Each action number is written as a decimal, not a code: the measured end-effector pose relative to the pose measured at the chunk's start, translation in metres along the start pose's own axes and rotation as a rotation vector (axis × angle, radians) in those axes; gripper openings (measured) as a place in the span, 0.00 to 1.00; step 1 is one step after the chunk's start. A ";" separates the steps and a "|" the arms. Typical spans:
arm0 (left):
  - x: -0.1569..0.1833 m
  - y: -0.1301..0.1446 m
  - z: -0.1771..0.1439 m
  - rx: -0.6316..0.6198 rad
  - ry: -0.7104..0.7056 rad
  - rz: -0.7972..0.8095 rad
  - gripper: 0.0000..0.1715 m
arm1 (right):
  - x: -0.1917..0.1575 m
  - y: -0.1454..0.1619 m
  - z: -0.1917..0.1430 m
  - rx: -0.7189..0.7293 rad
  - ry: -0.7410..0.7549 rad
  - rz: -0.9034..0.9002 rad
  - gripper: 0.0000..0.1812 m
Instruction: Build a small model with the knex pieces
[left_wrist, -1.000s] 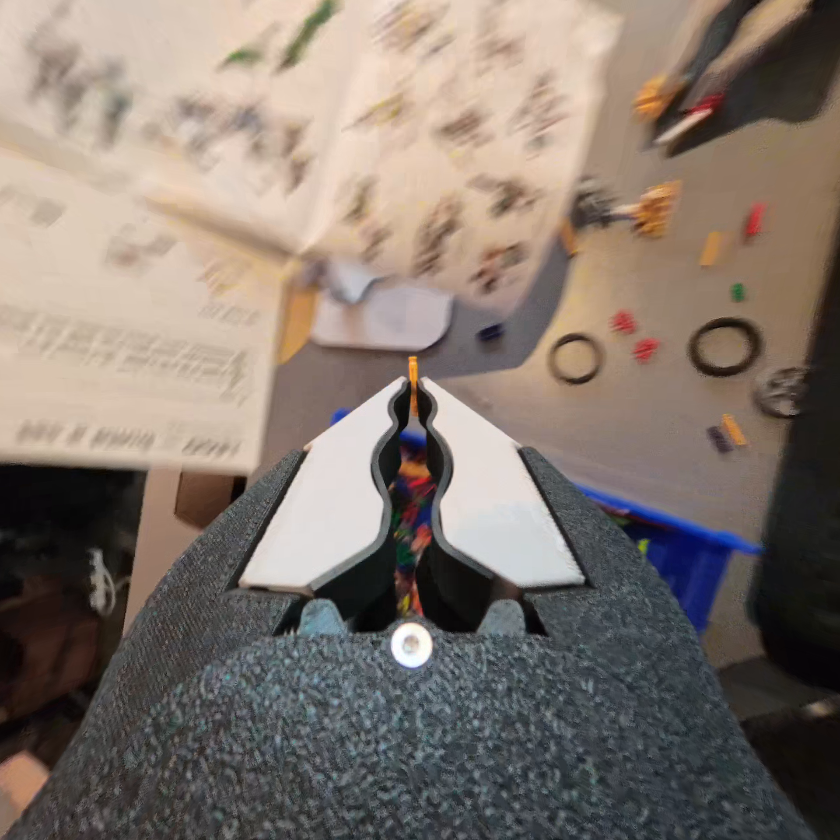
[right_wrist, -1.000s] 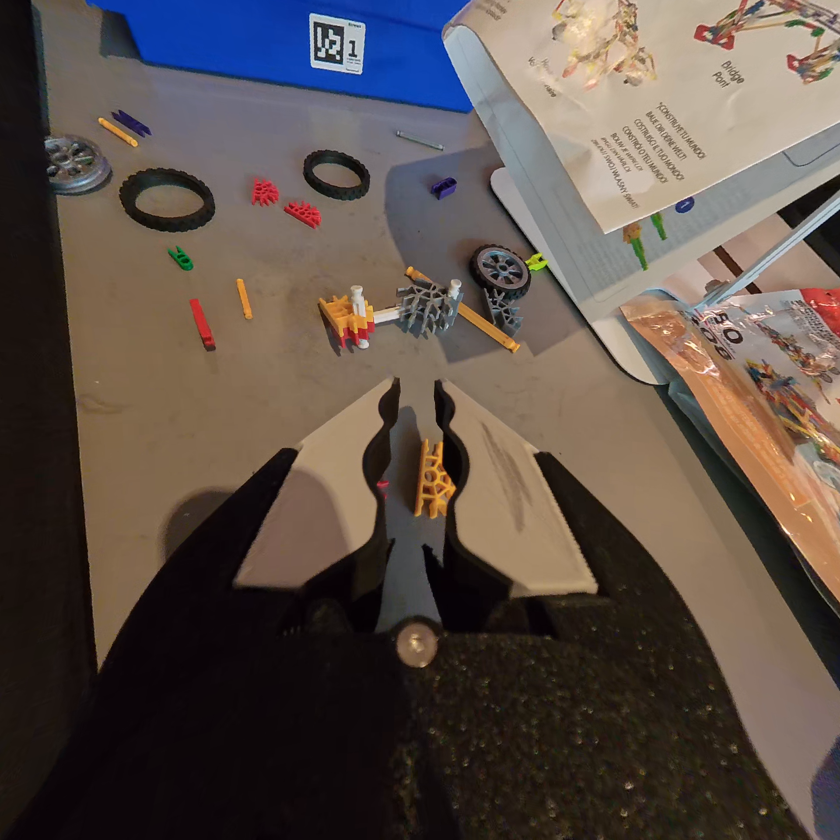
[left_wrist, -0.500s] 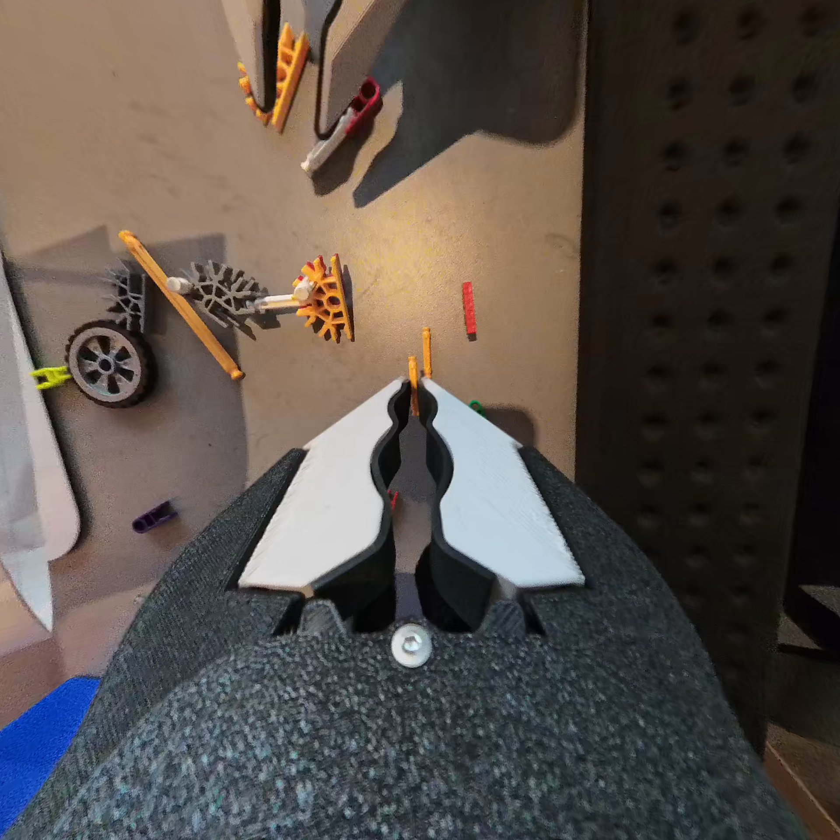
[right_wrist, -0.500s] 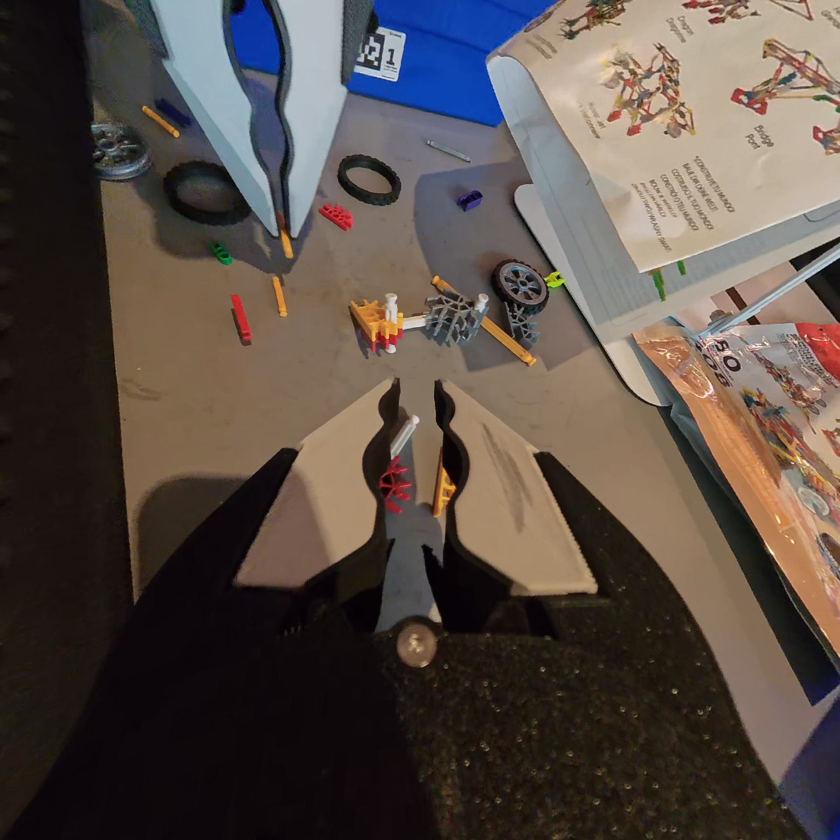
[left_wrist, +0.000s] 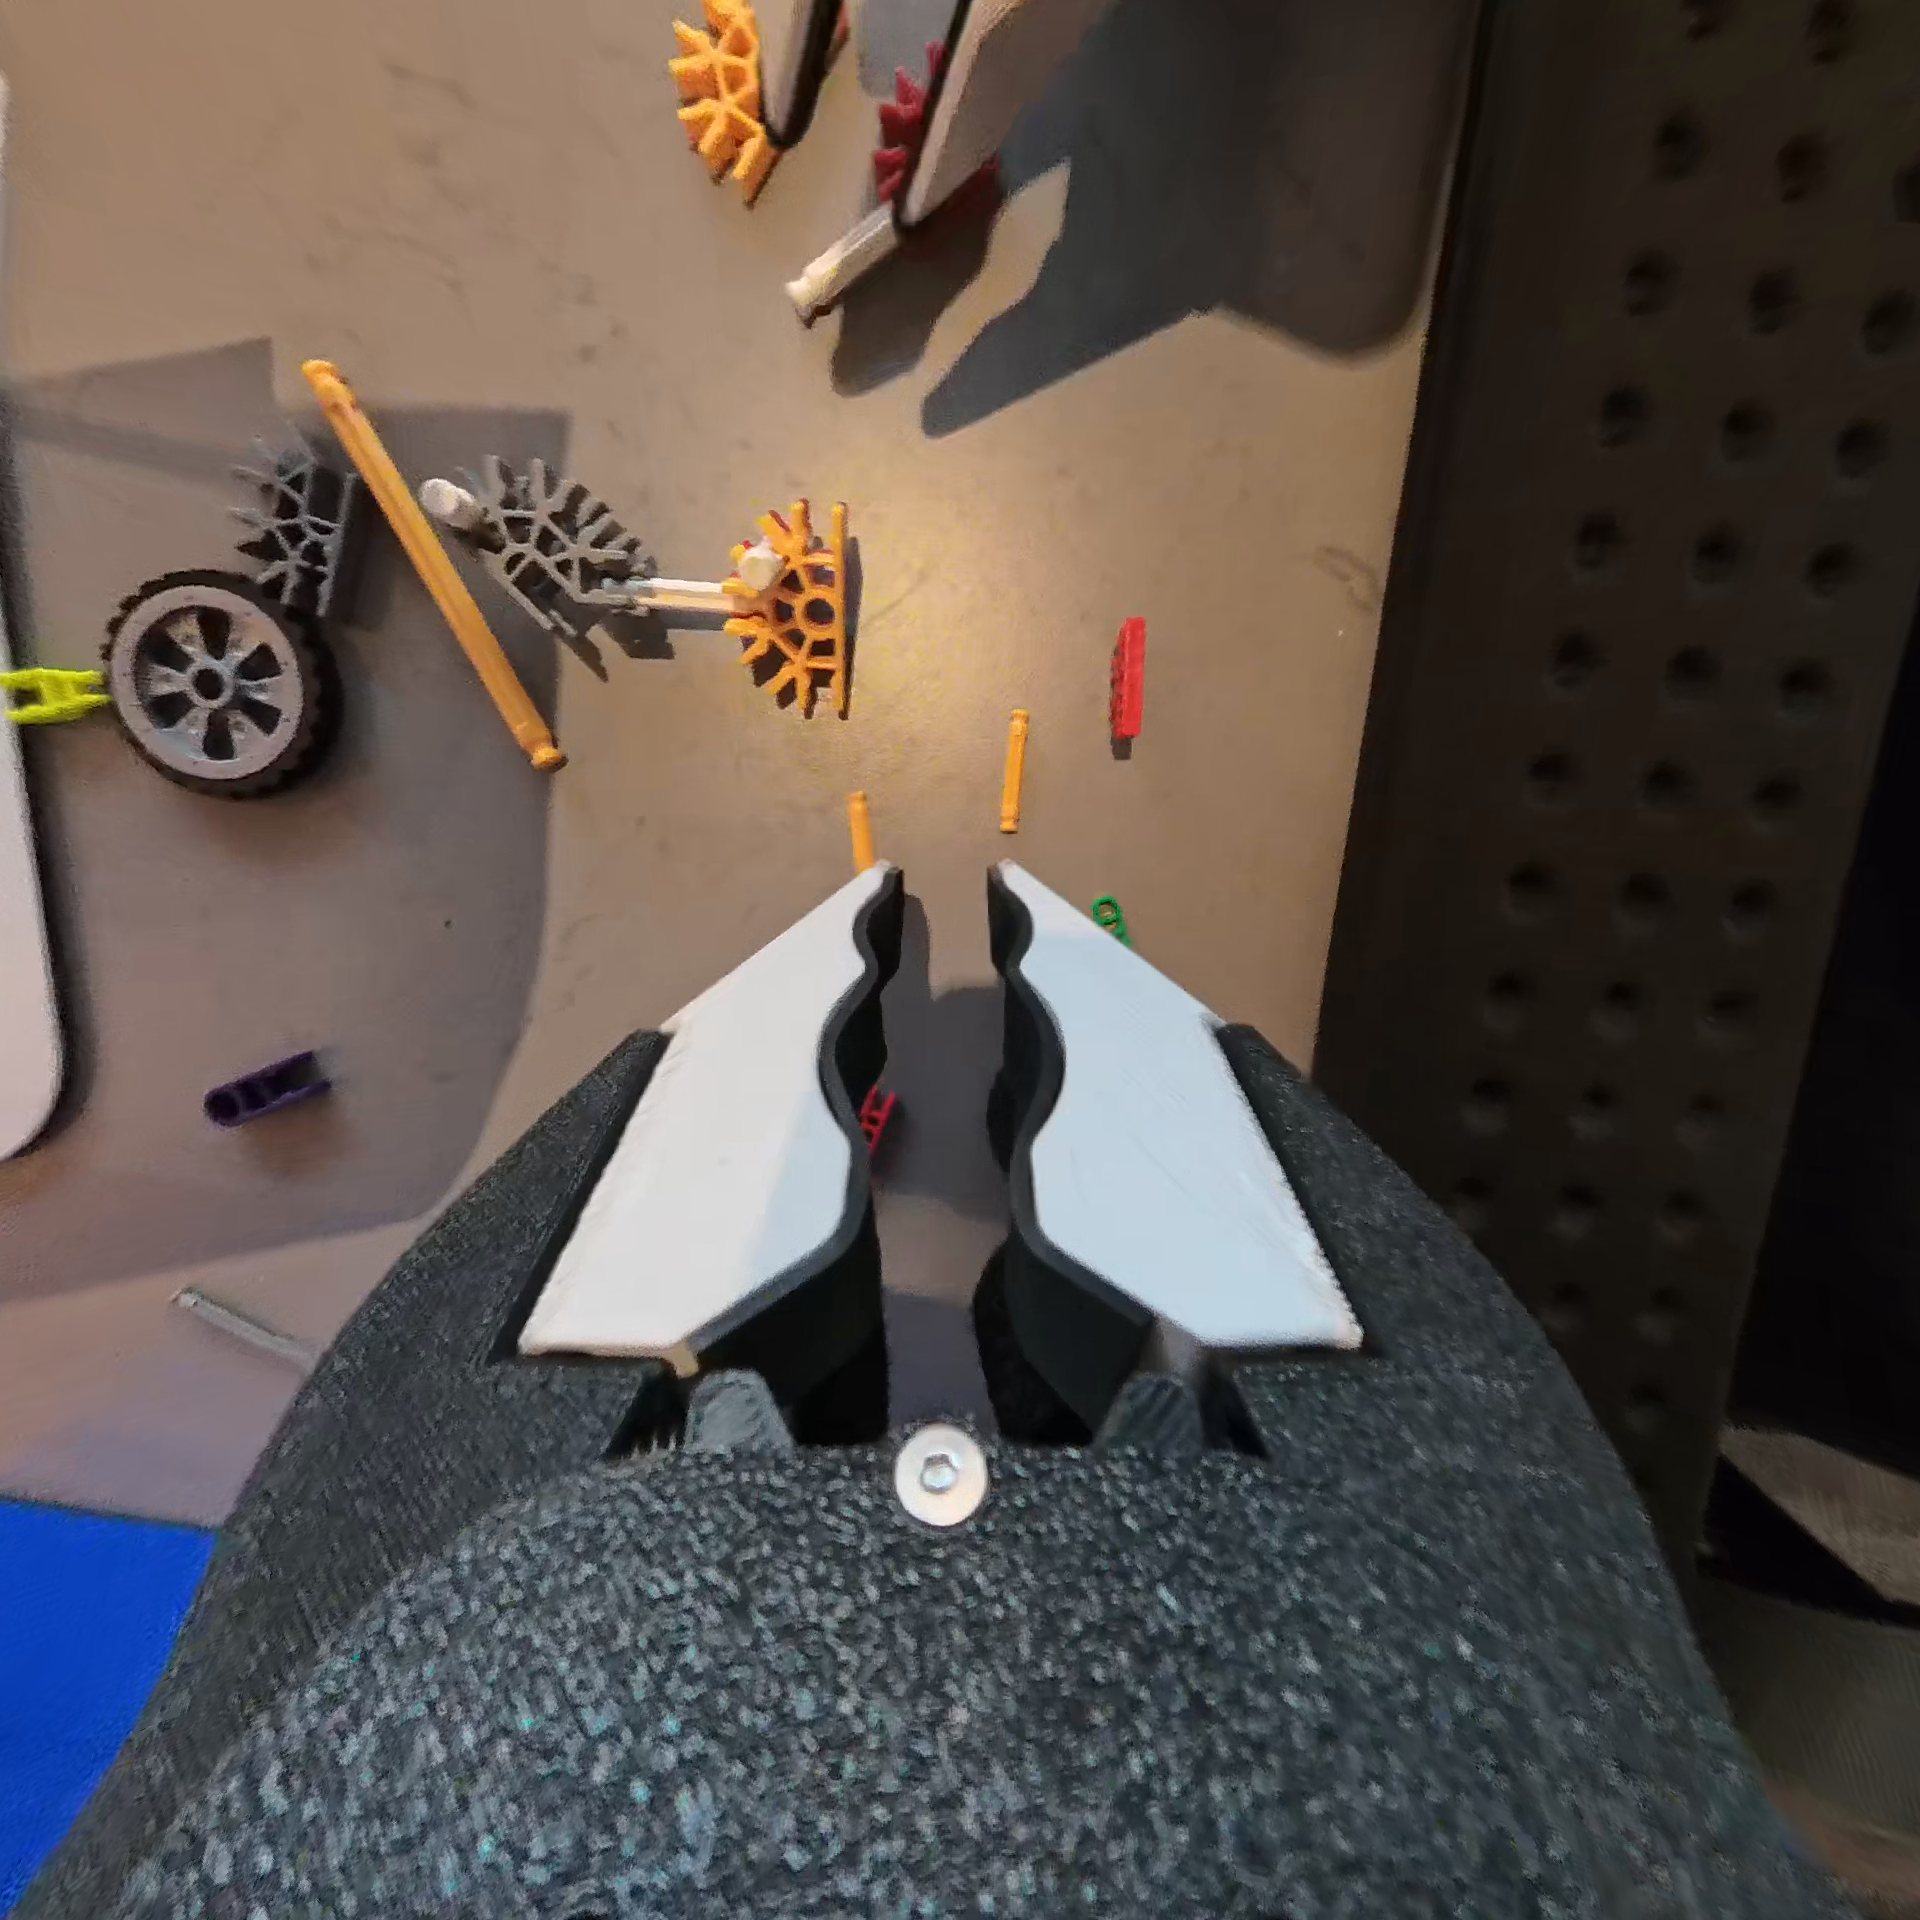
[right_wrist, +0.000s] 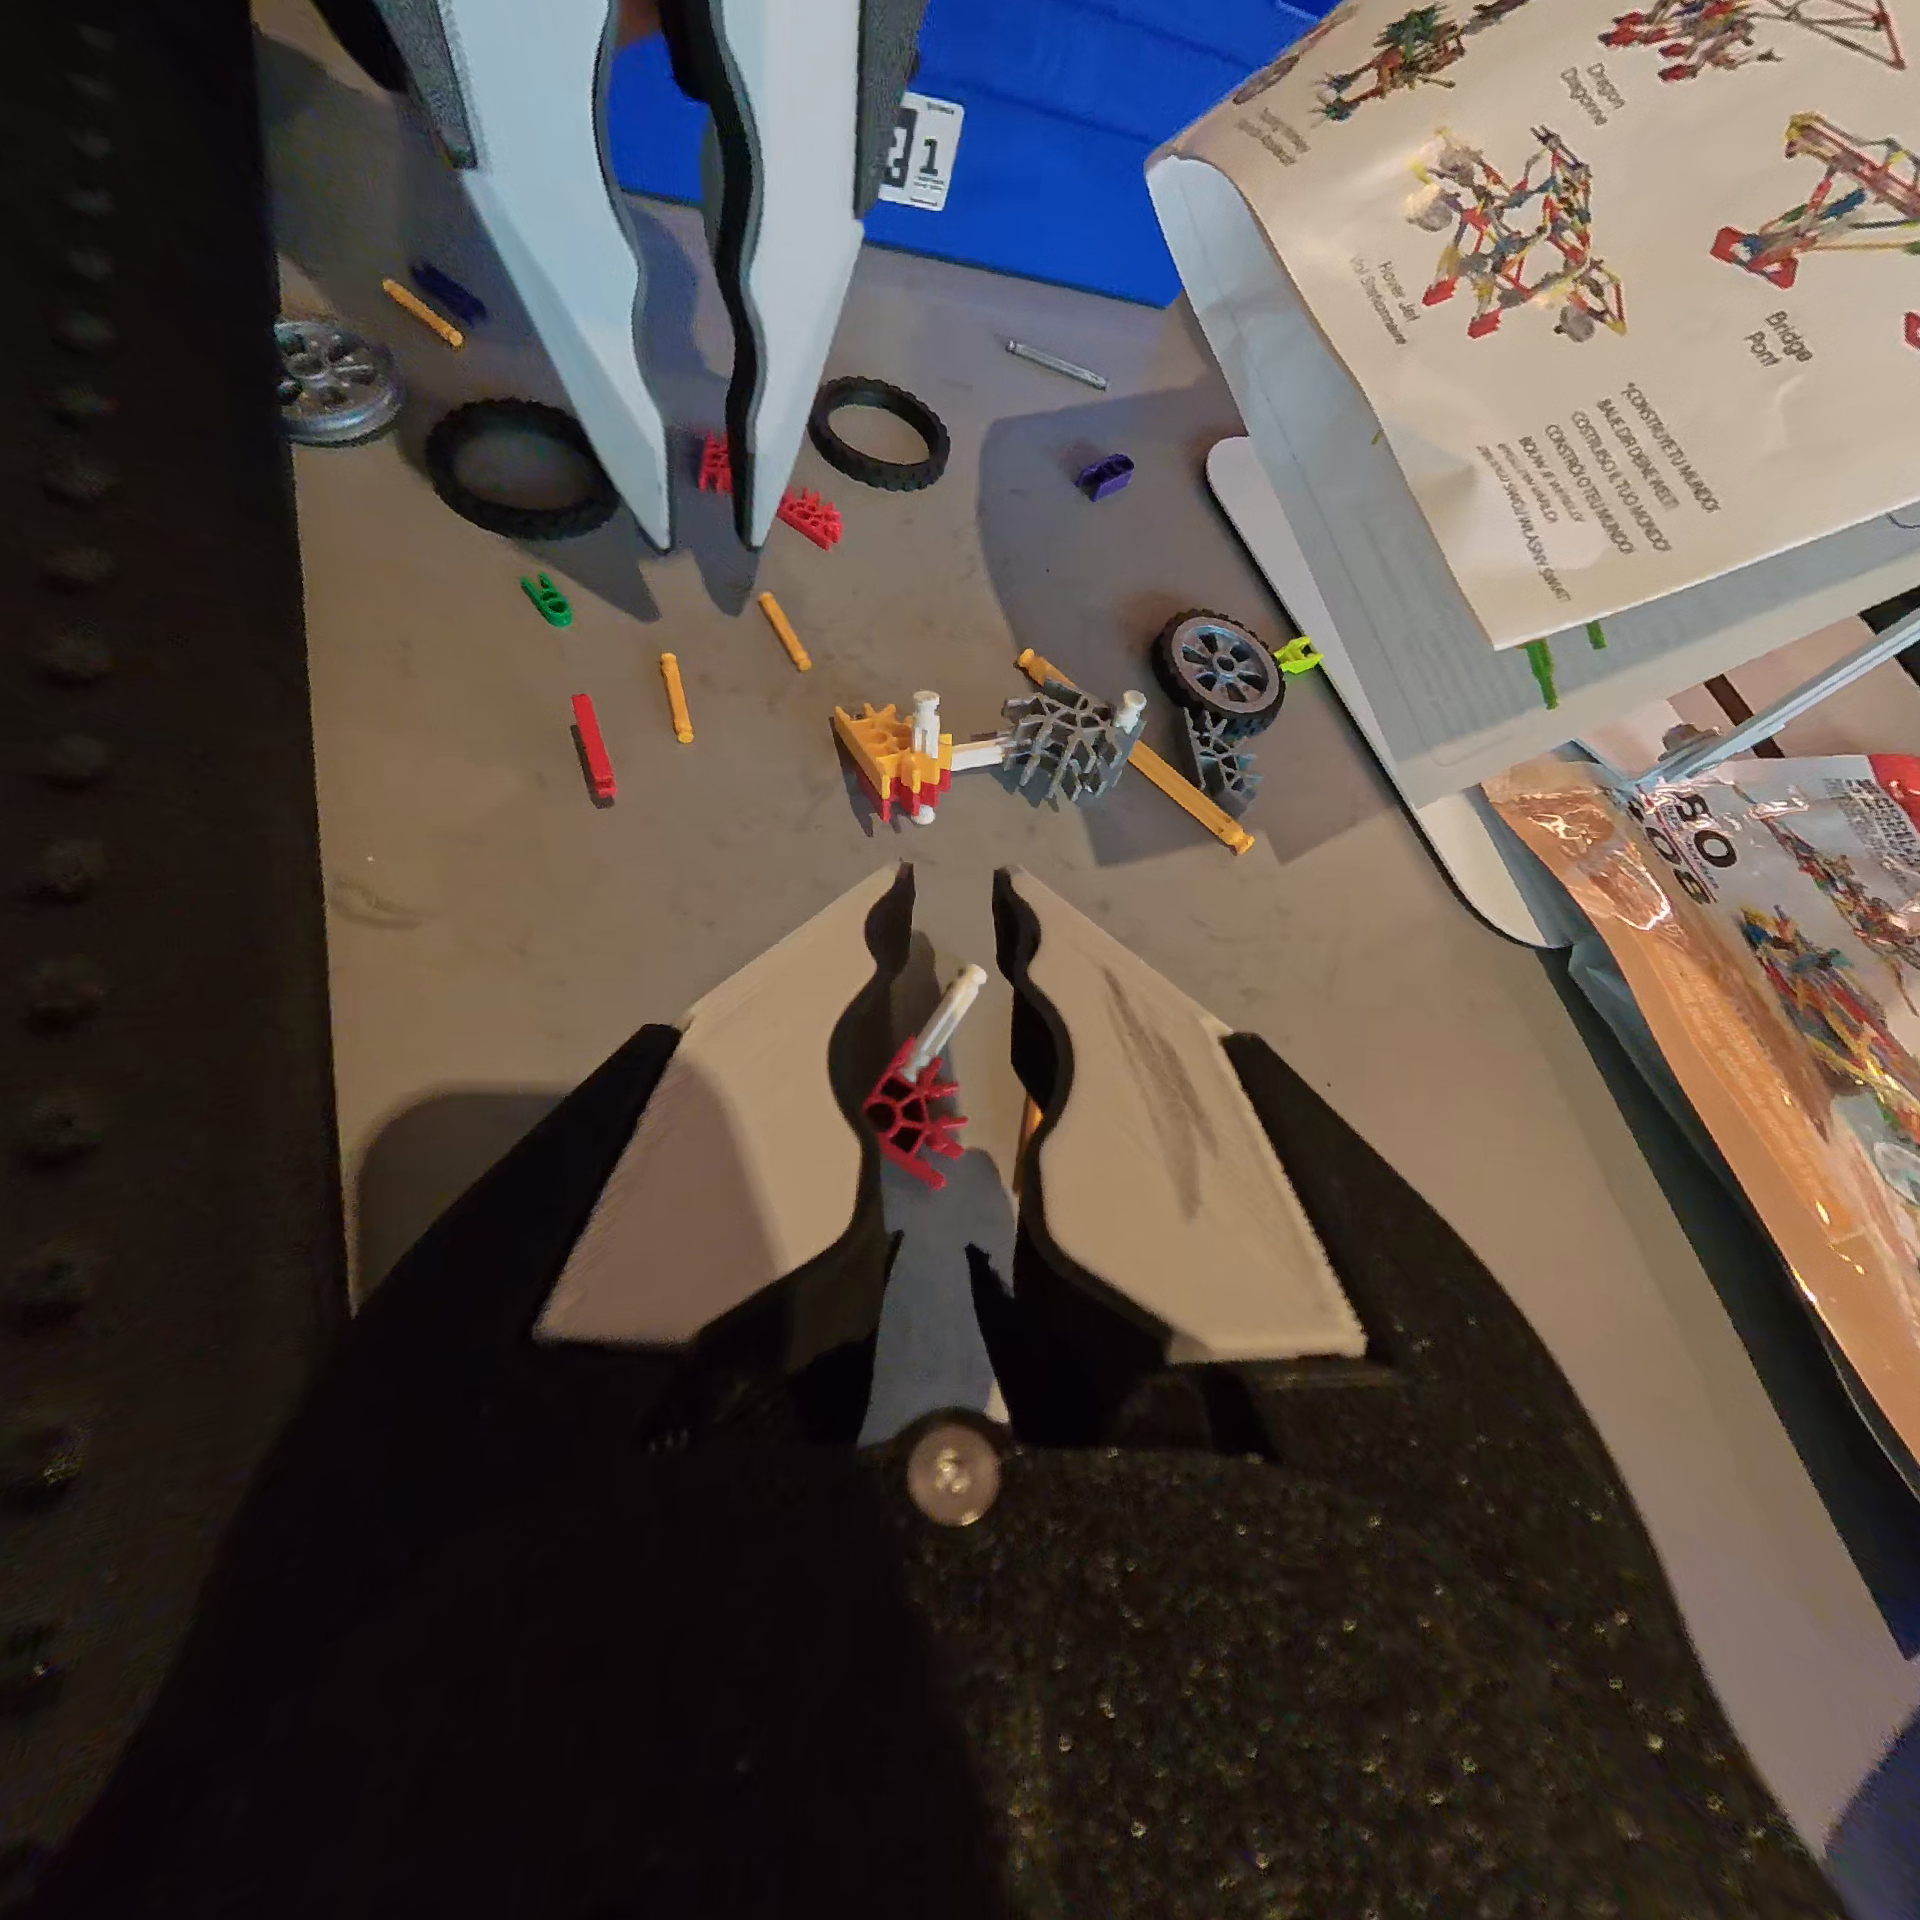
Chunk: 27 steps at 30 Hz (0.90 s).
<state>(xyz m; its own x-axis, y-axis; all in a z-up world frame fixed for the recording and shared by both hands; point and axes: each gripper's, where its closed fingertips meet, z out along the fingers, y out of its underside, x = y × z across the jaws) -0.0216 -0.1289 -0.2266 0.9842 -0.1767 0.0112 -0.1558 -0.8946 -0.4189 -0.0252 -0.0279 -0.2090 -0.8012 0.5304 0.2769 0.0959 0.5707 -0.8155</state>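
Orange short rod (left_wrist: 860, 831) lies on the worktop (left_wrist: 1039, 499) just off the left tool's (left_wrist: 943, 883) left fingertip; jaws apart, empty. Right tool (right_wrist: 951, 883) parted, red connector (right_wrist: 914, 1127) loose between its fingers. Risk: a fingertip nudge likely rolls the rod away.

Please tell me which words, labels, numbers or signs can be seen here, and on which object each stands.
Writing is not copied out here; these things bear it:
White square tag, black printed code, on the blue plastic bin.
White paper instruction sheet: printed captions beside coloured model drawings.
Shiny orange-printed plastic bag: large dark characters.
Left wrist view: none.
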 end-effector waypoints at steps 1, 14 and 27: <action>0.002 -0.001 0.003 0.010 0.003 -0.016 0.08 | -0.001 0.000 0.001 -0.002 -0.002 -0.003 0.08; -0.022 0.007 0.024 0.050 -0.070 -0.148 0.00 | -0.002 -0.002 -0.001 0.006 -0.003 -0.009 0.08; 0.020 -0.093 -0.030 0.811 0.300 -0.503 0.00 | -0.030 -0.057 0.000 0.078 0.271 -0.118 0.34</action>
<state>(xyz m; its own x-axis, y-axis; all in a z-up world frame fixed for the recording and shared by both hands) 0.0100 -0.0618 -0.1605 0.8406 -0.0502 0.5394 0.4877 -0.3633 -0.7939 -0.0062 -0.0764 -0.1709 -0.6164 0.6173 0.4888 -0.0420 0.5942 -0.8033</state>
